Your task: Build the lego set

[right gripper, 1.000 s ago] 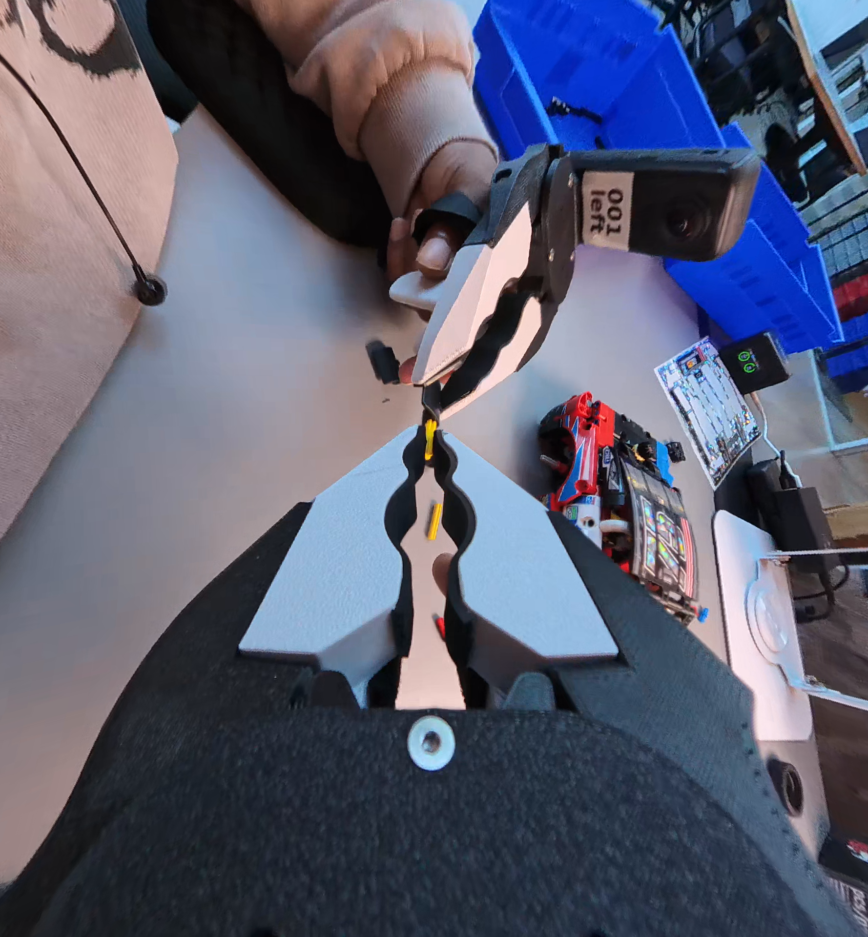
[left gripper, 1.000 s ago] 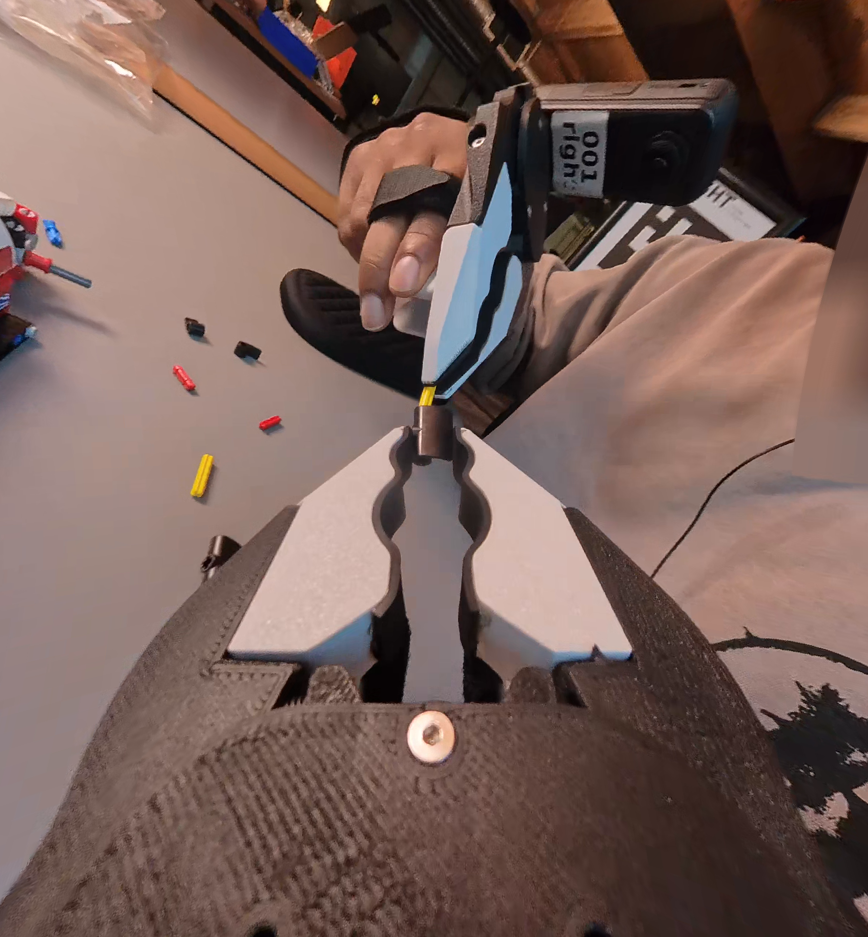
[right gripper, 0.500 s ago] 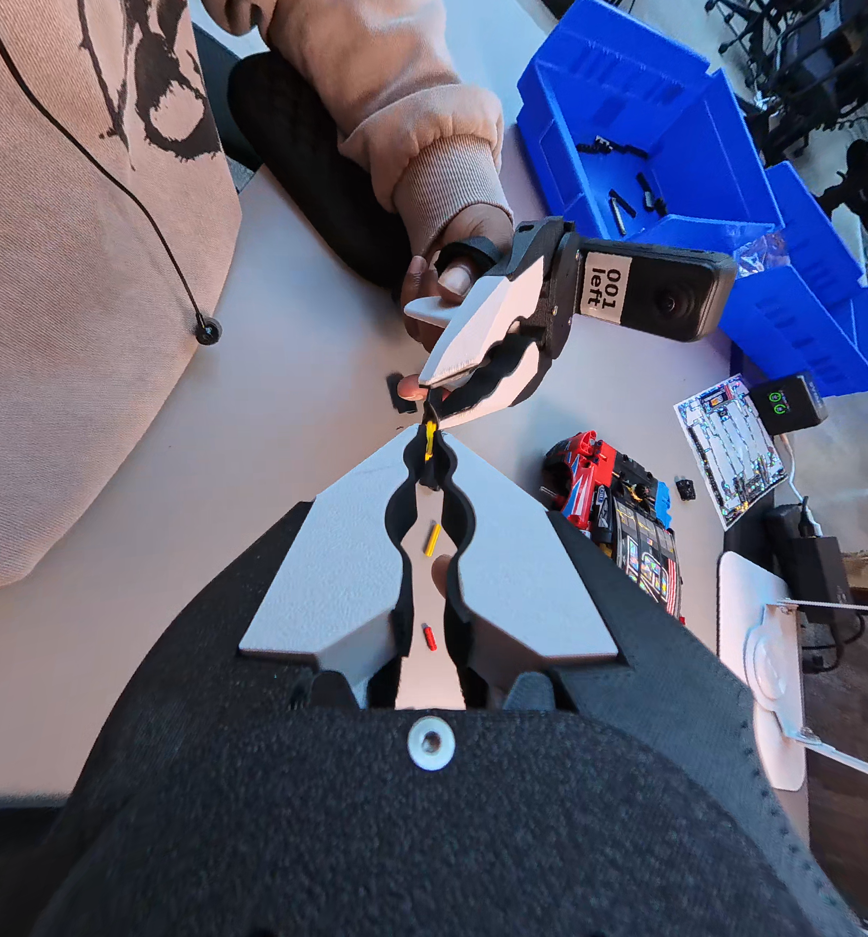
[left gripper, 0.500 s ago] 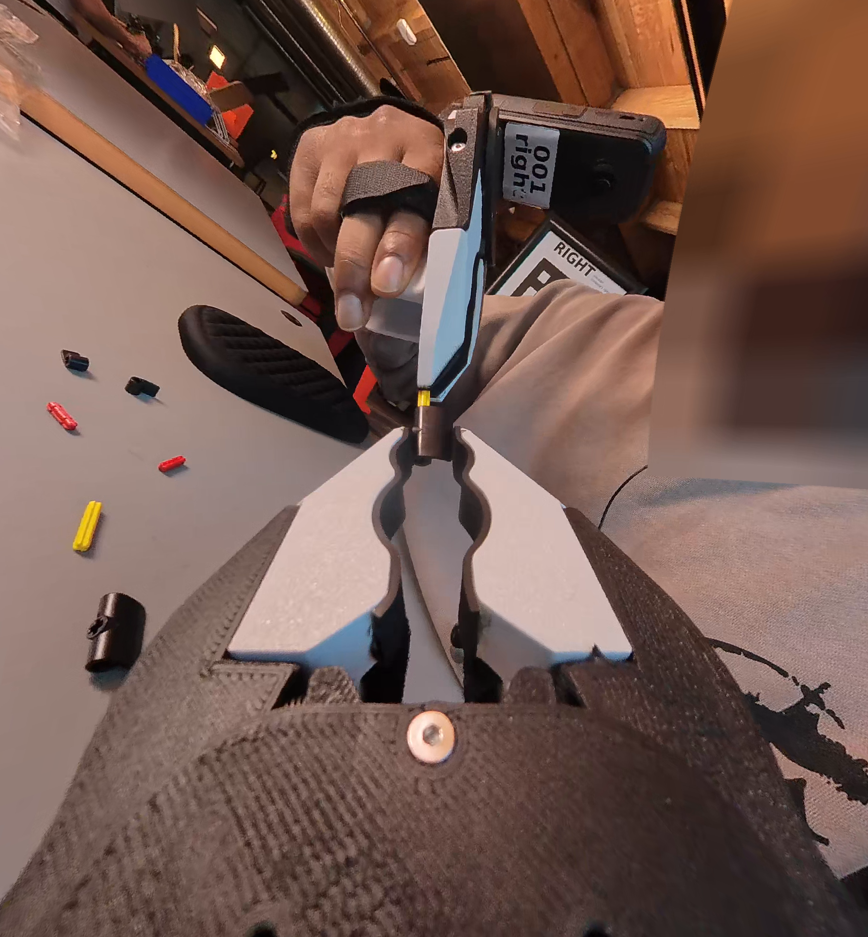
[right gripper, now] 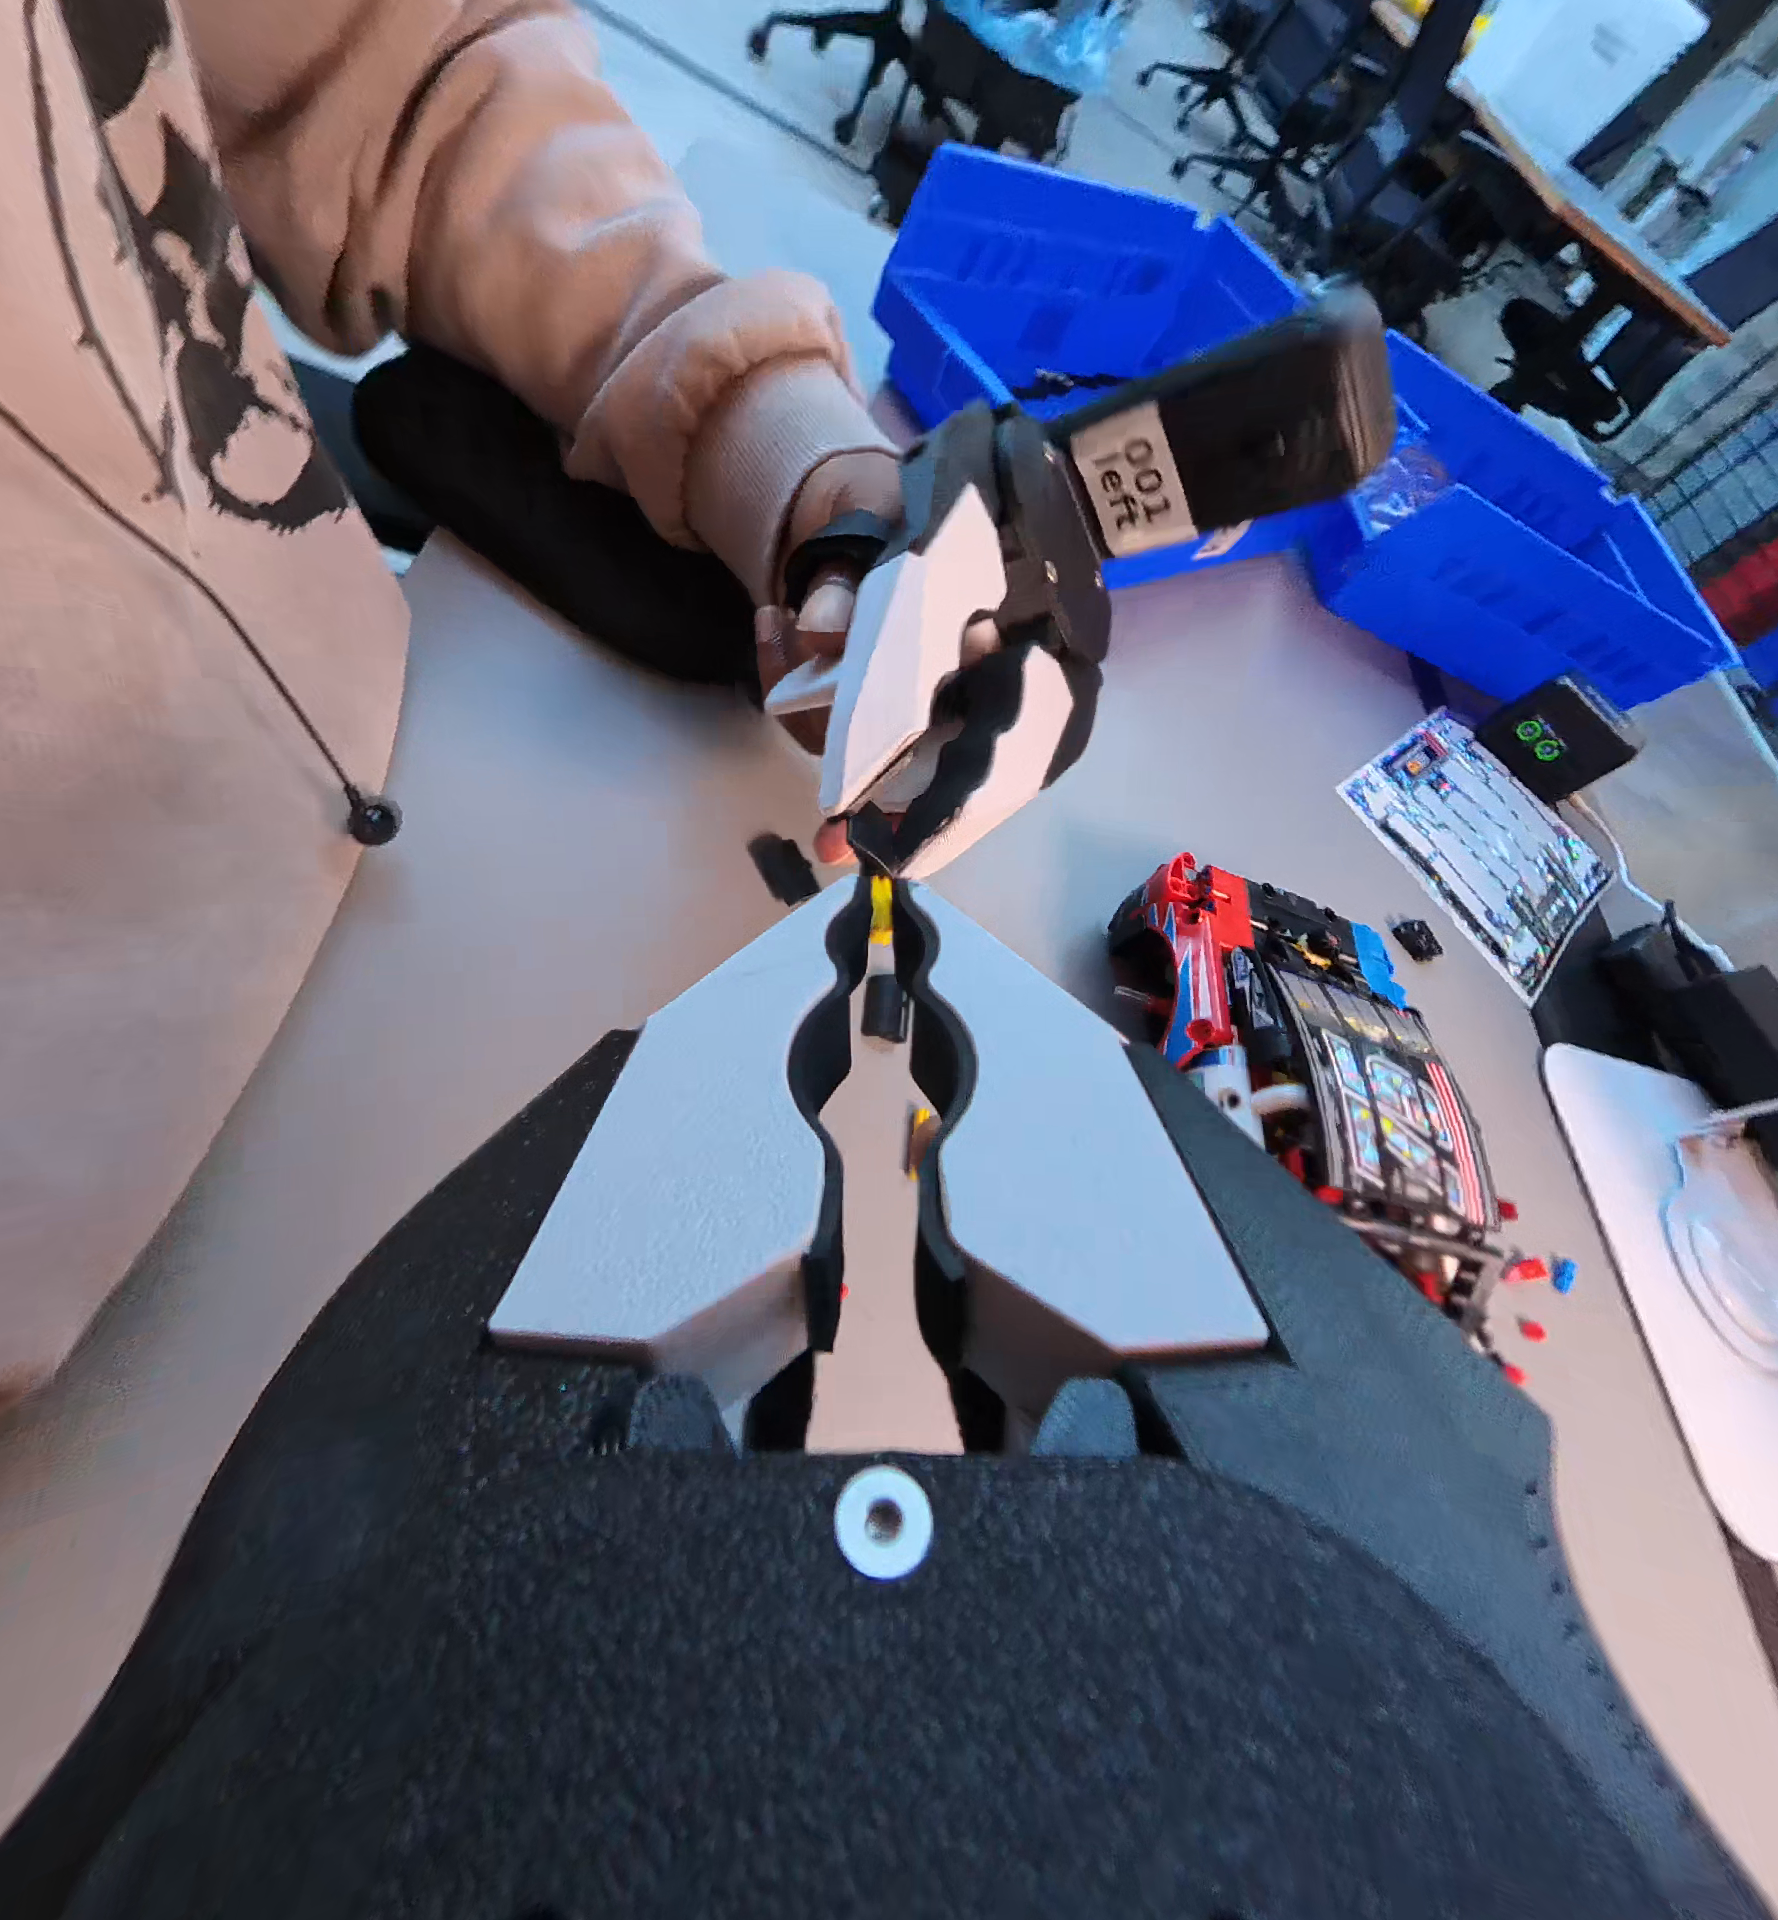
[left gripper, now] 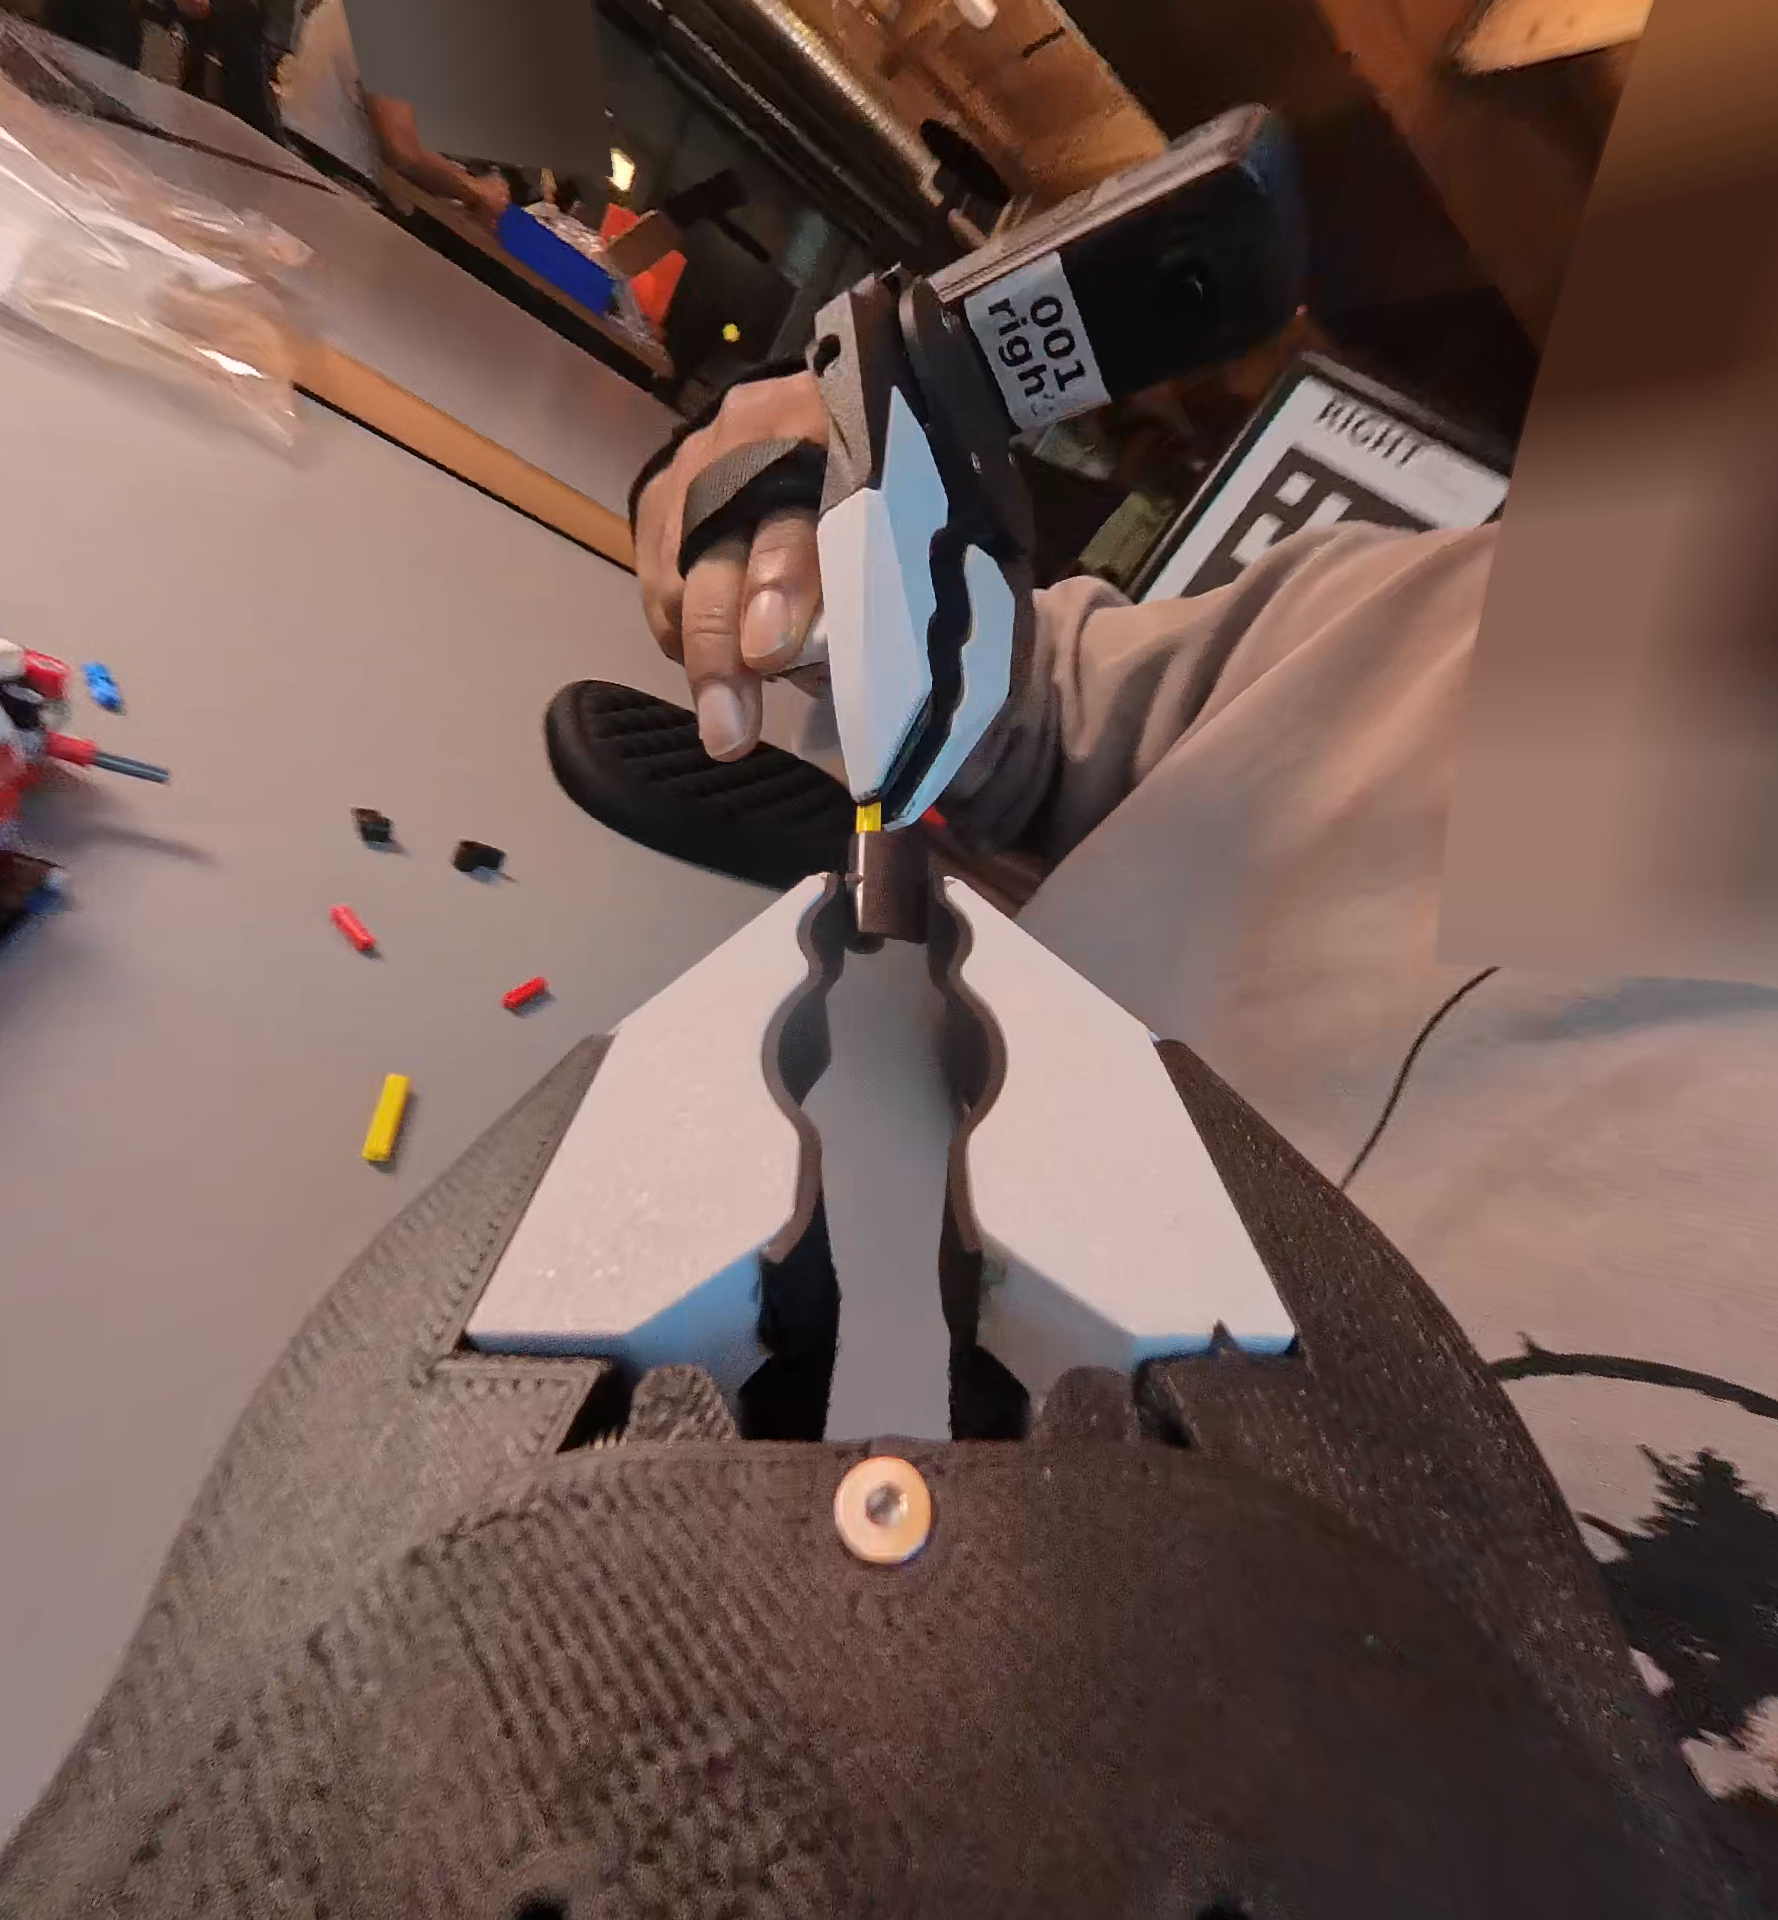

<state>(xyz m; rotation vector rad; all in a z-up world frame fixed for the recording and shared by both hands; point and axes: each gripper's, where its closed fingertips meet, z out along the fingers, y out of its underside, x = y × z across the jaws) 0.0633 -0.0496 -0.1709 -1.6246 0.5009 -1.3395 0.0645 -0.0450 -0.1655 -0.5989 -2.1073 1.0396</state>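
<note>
**Two grippers meeting tip to tip over the grey table**

In the left wrist view, the left gripper (left gripper: 890,914) is pinching a small dark cylindrical lego connector (left gripper: 885,883) between its white fingertips at the centre of the frame, the fingers drawn almost together around it. Directly above, the right gripper (left gripper: 890,816) is pressing in from the upper middle, its fingers nearly closed on a short yellow lego axle (left gripper: 869,818) whose end is touching the top of the dark connector. A person's hand (left gripper: 729,561) is wrapping the right gripper's handle.

In the right wrist view, the same yellow axle (right gripper: 880,904) is sitting clamped at the right gripper's (right gripper: 880,914) tips in the middle of the frame, with the left gripper (right gripper: 880,831) reaching down to it from above.

Farther out in the left wrist view, loose pieces are lying on the grey table (left gripper: 241,582) at left centre: a yellow rod (left gripper: 386,1117), two red pins (left gripper: 353,928) (left gripper: 524,992) and two small black parts (left gripper: 374,824) (left gripper: 478,856). A black wrist rest (left gripper: 656,748) is lying at the table edge.

In the right wrist view, the partly built red, black and blue lego car (right gripper: 1311,1060) is sitting on the table at right centre, well apart from the grippers. A printed sheet (right gripper: 1477,842) is lying beyond it, and blue plastic bins (right gripper: 1072,281) are standing at the upper right.
</note>
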